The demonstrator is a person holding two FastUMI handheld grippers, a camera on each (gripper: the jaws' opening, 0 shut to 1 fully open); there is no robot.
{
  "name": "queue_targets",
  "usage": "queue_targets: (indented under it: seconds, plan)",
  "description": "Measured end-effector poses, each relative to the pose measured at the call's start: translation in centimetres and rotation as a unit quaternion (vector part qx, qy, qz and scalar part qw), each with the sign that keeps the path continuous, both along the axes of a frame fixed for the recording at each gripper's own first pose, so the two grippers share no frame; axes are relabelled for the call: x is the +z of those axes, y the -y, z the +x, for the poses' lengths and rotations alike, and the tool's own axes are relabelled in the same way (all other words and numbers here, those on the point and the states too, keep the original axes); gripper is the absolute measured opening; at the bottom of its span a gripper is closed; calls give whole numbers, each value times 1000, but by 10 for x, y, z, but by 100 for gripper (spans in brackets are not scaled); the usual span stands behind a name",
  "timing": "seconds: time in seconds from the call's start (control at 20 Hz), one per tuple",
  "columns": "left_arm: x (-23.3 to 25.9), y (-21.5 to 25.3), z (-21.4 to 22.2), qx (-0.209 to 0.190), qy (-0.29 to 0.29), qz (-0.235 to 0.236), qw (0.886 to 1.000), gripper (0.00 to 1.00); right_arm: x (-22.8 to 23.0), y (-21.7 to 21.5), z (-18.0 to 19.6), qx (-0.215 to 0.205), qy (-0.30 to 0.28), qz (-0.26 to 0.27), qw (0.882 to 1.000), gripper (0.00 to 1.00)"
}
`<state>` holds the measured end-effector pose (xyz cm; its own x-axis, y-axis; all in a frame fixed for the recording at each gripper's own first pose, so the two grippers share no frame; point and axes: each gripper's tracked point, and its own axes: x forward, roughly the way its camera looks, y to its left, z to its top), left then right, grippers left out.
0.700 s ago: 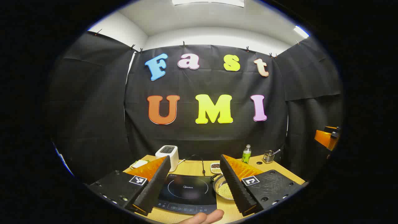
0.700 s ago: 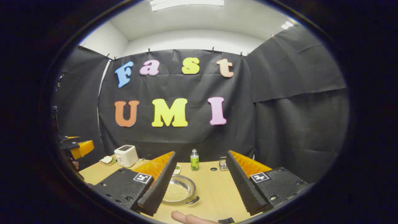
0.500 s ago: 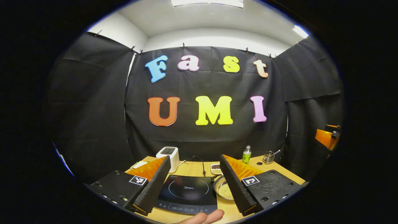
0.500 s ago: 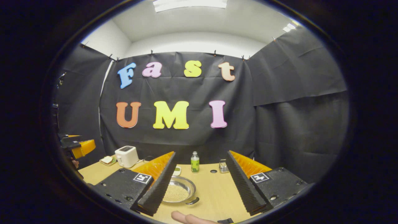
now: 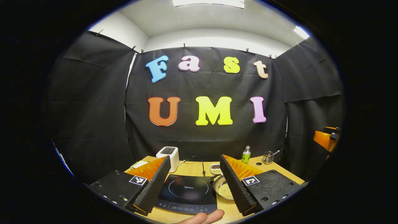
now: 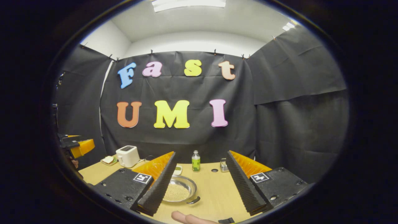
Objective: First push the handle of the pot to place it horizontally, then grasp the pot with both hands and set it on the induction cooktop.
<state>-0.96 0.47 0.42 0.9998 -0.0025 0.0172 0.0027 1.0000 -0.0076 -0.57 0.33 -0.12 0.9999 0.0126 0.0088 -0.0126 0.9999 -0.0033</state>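
While nothing is yet gripped, the left tongs [image 5: 192, 186] and right tongs [image 6: 199, 183] are held wide above the bench [image 6: 217, 193], presumably ready for approach. Low in the right gripper view, the pot [image 6: 180, 190] is seen, handle [image 6: 194, 201] angled lower right. The induction cooktop [image 5: 186, 189] lies just beside it, bottom centre.

Looked forward from above the near edge of the tabletop [image 5: 196, 169] toward the back wall, both views, own fingers [image 5: 155, 183] [image 6: 242, 183] at the bottom. Sat left over the cooktop [image 5: 186, 189]; sat right over the pot [image 6: 179, 190]. Shared pot [image 5: 224, 188], toaster [image 5: 168, 154] [image 6: 127, 155], bottle [image 5: 246, 154] [image 6: 195, 161].
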Motion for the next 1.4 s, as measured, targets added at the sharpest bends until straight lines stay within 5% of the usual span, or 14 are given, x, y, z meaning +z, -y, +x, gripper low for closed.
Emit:
queue_targets:
  seconds: [0.55, 0.75, 0.85, 0.95, 1.1, 1.4]
  plan:
    - [10, -11, -12, 4, 18, -2, 1000, 94, -21, -28, 23, 44, -26, 34, 998, 98]
    - [14, -13, -16, 3, 25, -11, 1000, 94, -41, -51, 36, 89, -50, 31, 994, 75]
    - [15, -13, -17, 1, 29, -12, 999, 94, -59, -63, 42, 109, -80, 28, 990, 54]
    - [15, -12, -19, -3, 31, -9, 999, 94, -79, -72, 50, 120, -106, 19, 987, 23]
    - [10, -10, -22, -6, 29, -4, 1000, 94, -105, -78, 59, 114, -138, 14, 984, 5]
    - [7, -15, -21, -7, 28, -1, 1000, 94, -157, -74, 78, 86, -192, -10, 978, 4]
